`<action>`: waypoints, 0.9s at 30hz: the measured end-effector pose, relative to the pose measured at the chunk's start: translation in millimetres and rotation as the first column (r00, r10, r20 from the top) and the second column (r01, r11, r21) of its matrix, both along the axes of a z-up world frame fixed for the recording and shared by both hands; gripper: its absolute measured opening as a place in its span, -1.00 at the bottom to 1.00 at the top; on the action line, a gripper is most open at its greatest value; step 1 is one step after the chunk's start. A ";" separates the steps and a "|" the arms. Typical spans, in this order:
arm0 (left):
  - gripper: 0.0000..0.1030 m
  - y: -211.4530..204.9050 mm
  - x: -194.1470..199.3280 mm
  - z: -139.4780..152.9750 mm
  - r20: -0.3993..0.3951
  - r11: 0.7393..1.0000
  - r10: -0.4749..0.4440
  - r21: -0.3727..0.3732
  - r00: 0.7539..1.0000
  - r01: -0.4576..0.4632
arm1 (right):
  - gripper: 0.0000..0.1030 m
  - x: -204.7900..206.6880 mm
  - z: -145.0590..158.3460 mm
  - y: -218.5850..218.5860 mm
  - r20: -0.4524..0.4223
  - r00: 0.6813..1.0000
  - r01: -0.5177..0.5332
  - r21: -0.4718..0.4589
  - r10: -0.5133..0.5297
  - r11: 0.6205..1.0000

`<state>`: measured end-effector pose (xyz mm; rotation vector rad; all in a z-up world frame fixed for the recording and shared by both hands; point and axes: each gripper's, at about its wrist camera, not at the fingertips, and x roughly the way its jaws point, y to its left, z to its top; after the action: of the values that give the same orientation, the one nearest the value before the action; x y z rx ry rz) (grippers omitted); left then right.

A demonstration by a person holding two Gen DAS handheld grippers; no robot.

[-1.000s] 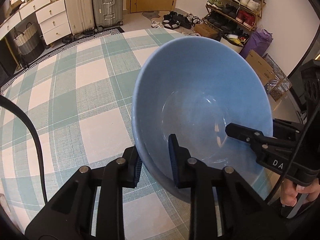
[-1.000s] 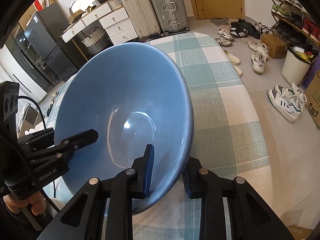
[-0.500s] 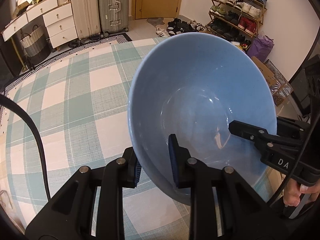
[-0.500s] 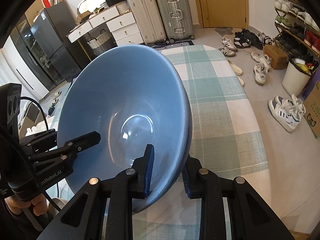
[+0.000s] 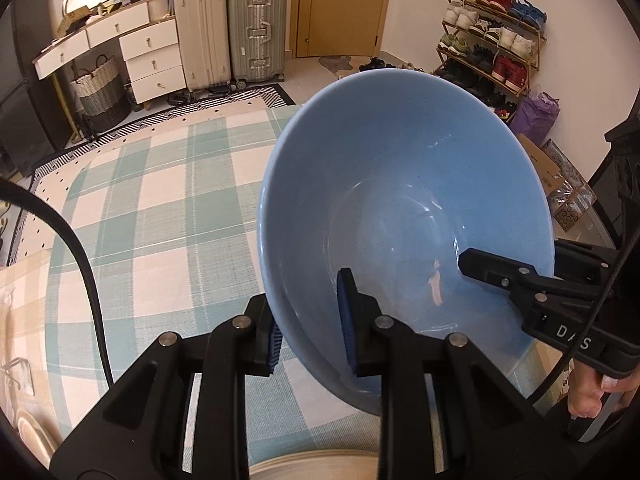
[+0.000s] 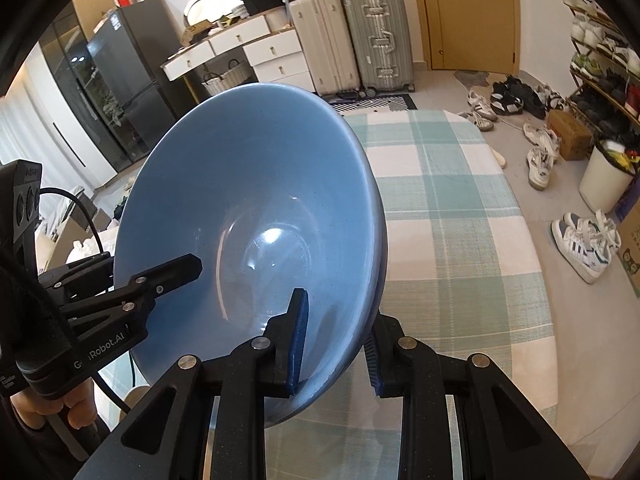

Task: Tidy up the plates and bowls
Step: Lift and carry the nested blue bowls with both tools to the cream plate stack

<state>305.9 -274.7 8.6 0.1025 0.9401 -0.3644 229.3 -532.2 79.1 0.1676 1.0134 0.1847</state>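
Note:
A large light-blue bowl (image 5: 400, 200) fills both views, held above the checked tablecloth (image 5: 160, 208). My left gripper (image 5: 310, 328) is shut on the bowl's left rim, one pad inside and one outside. My right gripper (image 6: 334, 338) is shut on the opposite rim of the same bowl (image 6: 256, 208). Each gripper shows in the other's view: the right one (image 5: 520, 280) reaches in from the right, the left one (image 6: 152, 280) from the left. The bowl is empty.
A beige plate rim (image 5: 312, 468) shows at the bottom edge below the bowl, another pale dish (image 5: 28, 436) at the lower left. The table's right edge (image 6: 536, 280) drops to a floor with shoes. Suitcases (image 5: 232, 32) and drawers stand beyond the table.
Both grippers have lifted the bowl higher and tilted up; more of the room's far wall shows and the table has dropped lower in view. The grips are unchanged.

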 end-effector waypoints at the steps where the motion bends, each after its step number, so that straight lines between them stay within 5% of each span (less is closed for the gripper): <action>1: -0.60 4.8 -4.1 3.5 0.005 1.000 0.008 -0.001 1.000 -0.008 | -0.50 -1.5 2.2 3.4 0.005 1.000 -0.006 0.000 0.006 1.000; 27: -0.60 97.9 -126.2 52.6 0.118 0.983 0.186 -0.023 0.975 -0.185 | -0.51 -54.2 34.8 79.4 0.059 0.985 -0.163 -0.017 0.164 0.987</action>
<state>179.7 -176.8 61.2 0.0250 0.8216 -0.1885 175.1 -452.8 113.8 0.0676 0.9677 0.3313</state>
